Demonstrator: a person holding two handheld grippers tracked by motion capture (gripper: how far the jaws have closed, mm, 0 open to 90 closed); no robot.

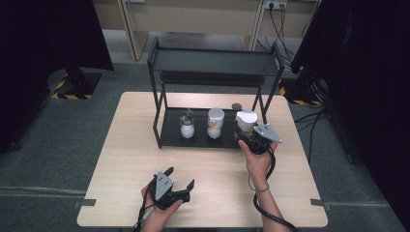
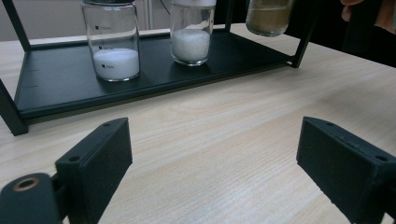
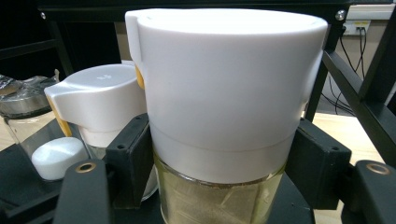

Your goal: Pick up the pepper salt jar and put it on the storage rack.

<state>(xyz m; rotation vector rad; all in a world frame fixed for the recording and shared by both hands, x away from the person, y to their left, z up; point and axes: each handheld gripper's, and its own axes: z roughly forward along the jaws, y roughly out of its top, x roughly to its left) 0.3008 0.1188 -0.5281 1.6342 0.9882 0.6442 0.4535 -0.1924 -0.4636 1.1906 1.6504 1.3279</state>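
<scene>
A black two-tier rack (image 1: 159,130) stands on the wooden table. Its lower shelf (image 2: 56,88) carries a foil-topped jar (image 1: 187,124) of white powder (image 2: 116,63) and a white-lidded jar (image 1: 215,123) of white grains (image 2: 190,44). At the shelf's right end my right gripper (image 1: 252,137) is shut on the glass body of a third jar (image 3: 224,84), which has a white lid and brownish contents (image 2: 268,16). This jar looks slightly raised above the shelf. Near the table's front edge my left gripper (image 1: 179,183) is open, with bare wood between its pads (image 2: 95,158).
The rack's upper shelf (image 1: 215,60) overhangs the jars, and its right post (image 3: 359,98) stands close beside the held jar. A small dark round object (image 1: 237,106) lies behind that jar. Dark curtains and cables surround the table.
</scene>
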